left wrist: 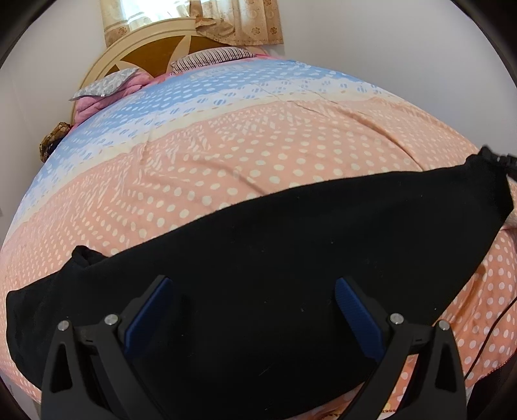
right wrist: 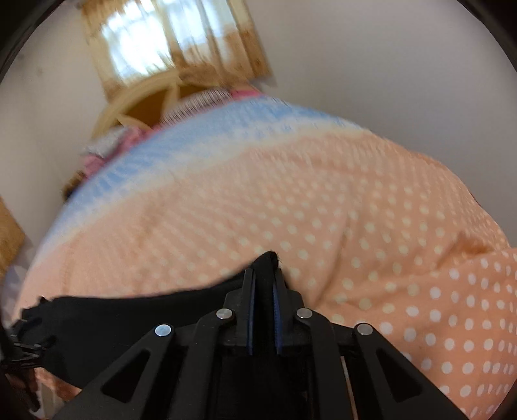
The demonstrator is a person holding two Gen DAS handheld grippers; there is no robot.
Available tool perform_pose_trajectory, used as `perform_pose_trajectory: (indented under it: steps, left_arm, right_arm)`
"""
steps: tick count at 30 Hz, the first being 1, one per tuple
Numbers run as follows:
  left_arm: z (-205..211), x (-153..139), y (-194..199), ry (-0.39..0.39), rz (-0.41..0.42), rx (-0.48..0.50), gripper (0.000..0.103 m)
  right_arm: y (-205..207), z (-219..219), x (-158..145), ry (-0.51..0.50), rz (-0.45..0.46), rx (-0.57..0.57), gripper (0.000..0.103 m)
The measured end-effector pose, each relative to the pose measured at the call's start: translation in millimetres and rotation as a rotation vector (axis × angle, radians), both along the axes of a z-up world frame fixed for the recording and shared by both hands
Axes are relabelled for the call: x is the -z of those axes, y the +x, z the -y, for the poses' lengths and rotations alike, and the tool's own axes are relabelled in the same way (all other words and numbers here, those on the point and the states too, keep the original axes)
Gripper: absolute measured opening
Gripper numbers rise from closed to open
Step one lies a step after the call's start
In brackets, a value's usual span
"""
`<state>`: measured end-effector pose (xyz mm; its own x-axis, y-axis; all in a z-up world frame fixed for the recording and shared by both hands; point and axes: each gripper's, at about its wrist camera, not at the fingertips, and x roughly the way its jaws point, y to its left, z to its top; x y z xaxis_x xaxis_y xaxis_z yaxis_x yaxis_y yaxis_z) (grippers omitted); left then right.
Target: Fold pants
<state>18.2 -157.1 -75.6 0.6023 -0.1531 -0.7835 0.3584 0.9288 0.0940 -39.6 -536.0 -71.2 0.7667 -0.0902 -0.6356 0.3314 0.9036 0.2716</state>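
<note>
Black pants (left wrist: 274, 242) lie in a long band across the near part of the bed, over the peach polka-dot sheet (left wrist: 258, 145). My left gripper (left wrist: 253, 282) hovers over the middle of the band, its blue-padded fingers (left wrist: 152, 313) spread wide, with only the flat cloth below them. In the right wrist view, my right gripper (right wrist: 265, 268) is shut on a pinched end of the pants (right wrist: 113, 316), and a tuft of black cloth pokes out past the fingertips. From there the pants trail away to the left. That view is motion-blurred.
The sheet turns blue and white toward the wooden headboard (left wrist: 142, 51). Pillows and pink bedding (left wrist: 106, 87) are piled there, under a curtained window (left wrist: 194, 19). A thin dark cable (left wrist: 484, 339) crosses the sheet at the right edge. White walls flank the bed.
</note>
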Motion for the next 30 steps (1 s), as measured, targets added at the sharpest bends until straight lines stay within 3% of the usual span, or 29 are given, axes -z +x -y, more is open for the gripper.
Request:
perform_pose_trajectory:
  steps: [4, 9, 11, 14, 17, 20, 24, 27, 28, 30]
  left_arm:
    - [0.6, 4.3, 0.0, 0.011, -0.014, -0.019, 0.103]
    - [0.0, 5.5, -0.7, 0.007, -0.02, -0.028, 0.103]
    - [0.5, 3.9, -1.2, 0.003, -0.011, -0.023, 0.103]
    - [-1.0, -2.3, -3.3, -0.023, 0.015, -0.016, 0.103]
    - [-3.0, -7.9, -4.2, -0.059, 0.032, -0.013, 0.103]
    - [-3.3, -6.6, -3.3, -0.073, 0.015, -0.013, 0.103]
    - [-6.2, -8.7, -4.4, -0.076, 0.016, -0.016, 0.103]
    - [-14.1, -12.5, -3.3, -0.088, 0.027, -0.031, 0.103]
    - [-17.0, -13.0, -3.6, -0.092, 0.029, -0.036, 0.103]
    - [-25.4, -13.9, -1.4, -0.104, 0.032, -0.05, 0.103]
  right_arm:
    - [9.6, 7.6, -3.1, 0.003, 0.031, -0.008, 0.009]
    - [30.2, 28.6, 37.6, 0.116, -0.094, -0.003, 0.014]
    - [26.4, 35.4, 35.0, 0.147, -0.094, 0.018, 0.034]
    - [10.3, 47.1, 25.4, 0.209, -0.053, 0.045, 0.053]
    - [-6.7, 45.5, 19.1, 0.185, -0.042, 0.037, 0.063]
    - [-4.5, 35.9, 34.4, 0.196, -0.133, -0.032, 0.063]
    - [3.4, 14.1, 39.2, 0.102, -0.171, -0.092, 0.062]
    - [14.7, -2.9, 42.4, 0.005, -0.262, -0.103, 0.037]
    - [16.3, -6.2, 42.9, 0.003, -0.276, -0.122, 0.018]
    - [14.5, -9.6, 40.4, 0.042, -0.266, -0.137, 0.016]
